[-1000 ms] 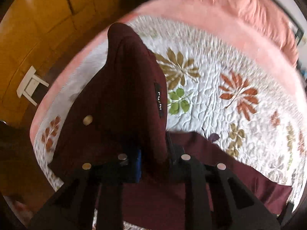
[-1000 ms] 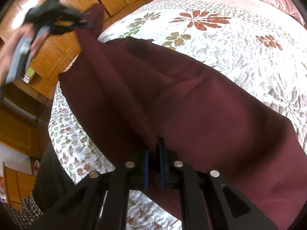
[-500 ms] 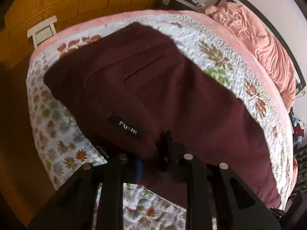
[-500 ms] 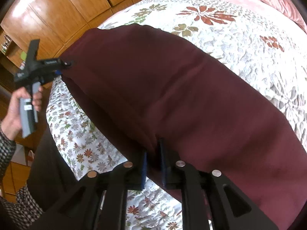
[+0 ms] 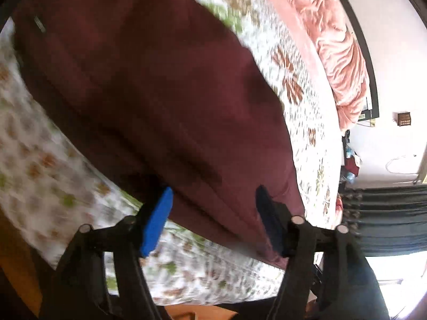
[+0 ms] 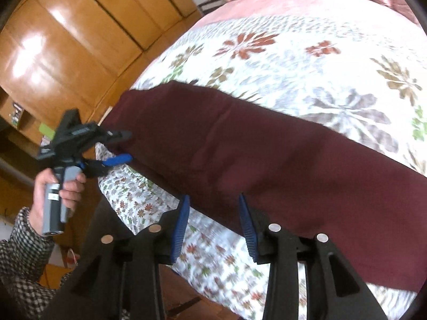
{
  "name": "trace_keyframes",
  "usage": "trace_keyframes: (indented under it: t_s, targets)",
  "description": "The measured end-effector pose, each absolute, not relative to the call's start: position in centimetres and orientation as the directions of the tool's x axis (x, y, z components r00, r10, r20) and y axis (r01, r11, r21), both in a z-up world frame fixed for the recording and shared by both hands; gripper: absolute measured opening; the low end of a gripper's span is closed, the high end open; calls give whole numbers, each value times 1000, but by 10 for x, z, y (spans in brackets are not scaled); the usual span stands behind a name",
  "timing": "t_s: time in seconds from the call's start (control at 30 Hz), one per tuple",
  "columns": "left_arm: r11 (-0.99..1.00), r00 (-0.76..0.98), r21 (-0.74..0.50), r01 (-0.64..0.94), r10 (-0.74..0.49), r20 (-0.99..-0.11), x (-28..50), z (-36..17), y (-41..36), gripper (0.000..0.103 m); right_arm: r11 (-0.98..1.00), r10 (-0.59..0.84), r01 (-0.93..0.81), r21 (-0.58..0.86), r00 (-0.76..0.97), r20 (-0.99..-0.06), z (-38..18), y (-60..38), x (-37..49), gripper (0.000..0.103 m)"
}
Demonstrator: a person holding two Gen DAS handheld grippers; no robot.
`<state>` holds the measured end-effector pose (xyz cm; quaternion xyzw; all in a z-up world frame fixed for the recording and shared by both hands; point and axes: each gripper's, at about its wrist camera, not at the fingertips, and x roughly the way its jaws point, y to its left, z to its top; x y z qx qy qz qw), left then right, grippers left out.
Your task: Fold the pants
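Pants (image 6: 267, 154) dark maroon, plain. Quilt (image 6: 307, 61) white, rust, olive, grey and green leaf-flower print. Blanket (image 5: 339, 53) salmon pink. Wardrobe (image 6: 66, 40) glossy orange-brown wood. Grippers black, blue pads (image 6: 181, 218). Sleeve (image 6: 21, 250) black-white check. Curtain (image 5: 387, 218) dark navy. Wall (image 5: 395, 53) white.

Both views are bright with daylight and strongly bowed by the fisheye lens, a black rim curving round each. In the left wrist view, motion blur smears the quilt (image 5: 48, 160) at 9 o'clock, and glare bleaches the window area (image 5: 395, 272) at 4 o'clock. The pants (image 5: 160, 85) read dark, their folds muddy. In the right wrist view, white glare patches sit on the wardrobe doors (image 6: 34, 50) at 10 o'clock; the quilt at 6 o'clock is blurred.
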<state>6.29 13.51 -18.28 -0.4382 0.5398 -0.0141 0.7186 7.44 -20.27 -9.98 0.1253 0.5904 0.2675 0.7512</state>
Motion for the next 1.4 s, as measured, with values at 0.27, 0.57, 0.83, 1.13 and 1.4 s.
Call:
trace_keyframes:
  t_s: [0.27, 0.57, 0.83, 1.13, 1.4]
  targets:
    - [558, 399, -639, -529, -501, -768, 75, -202, 127, 46, 863, 503, -179, 472, 235, -831, -88, -249, 57, 39]
    - [611, 446, -584, -535, -382, -809, 46, -178, 119, 6, 887, 458, -88, 453, 286, -842, -91, -288, 54, 40]
    - [683, 408, -573, -453, -413, -814, 59, -196, 110, 33, 894, 410, 43, 446, 324, -853, -94, -334, 52, 41]
    - [740, 295, -603, -297, -530, -795, 45, -171, 22, 79, 882, 211, 335, 331, 348, -913, -85, -456, 24, 53]
    - [765, 190, -638, -89, -616, -764, 68, -184, -89, 74, 802, 285, 452, 391, 285, -915, -127, -509, 0, 57]
